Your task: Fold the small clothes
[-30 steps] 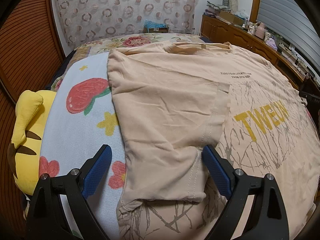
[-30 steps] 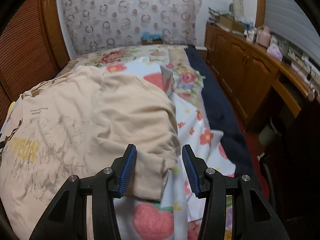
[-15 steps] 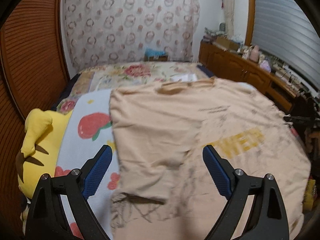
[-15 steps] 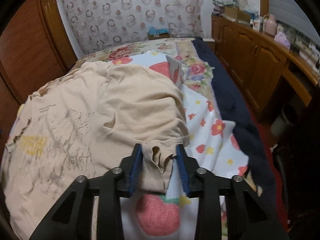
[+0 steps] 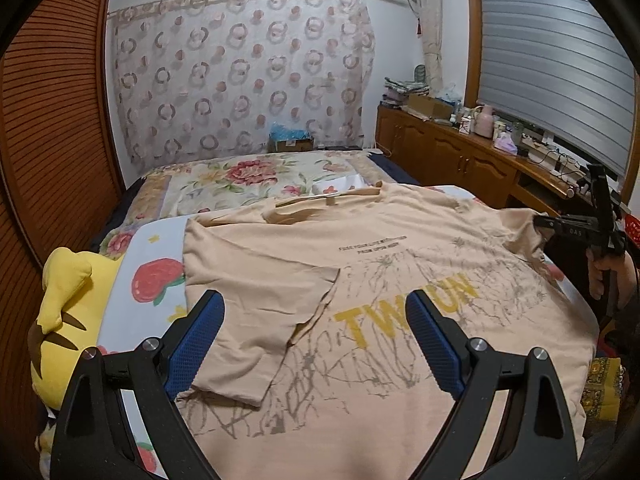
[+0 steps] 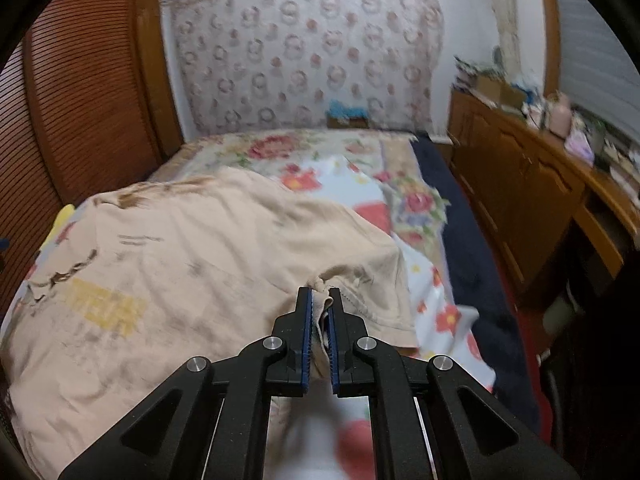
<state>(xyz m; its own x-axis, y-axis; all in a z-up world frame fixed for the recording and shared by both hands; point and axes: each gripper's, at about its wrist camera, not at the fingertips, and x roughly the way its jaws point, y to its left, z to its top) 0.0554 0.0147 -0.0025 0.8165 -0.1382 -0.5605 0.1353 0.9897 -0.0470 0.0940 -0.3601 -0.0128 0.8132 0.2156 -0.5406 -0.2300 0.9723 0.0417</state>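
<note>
Nearest in the right wrist view, the right gripper (image 6: 320, 312) has its blue-padded jaws pinched tight on a bunched fold of the peach cotton T-shirt (image 6: 192, 272) at its sleeve edge. In the left wrist view the left gripper (image 5: 316, 336) hovers above the shirt with its jaws spread wide and nothing between them. The shirt lies spread over the white strawberry-print blanket (image 5: 156, 280) on the bed, one sleeve folded in across the chest beside the yellow lettering. A yellow plush toy (image 5: 60, 312) sits at the blanket's left edge. Farther off are a floral bedspread (image 5: 240, 180), a wooden sideboard (image 5: 460, 156) and a circle-patterned curtain (image 5: 240, 72)
</note>
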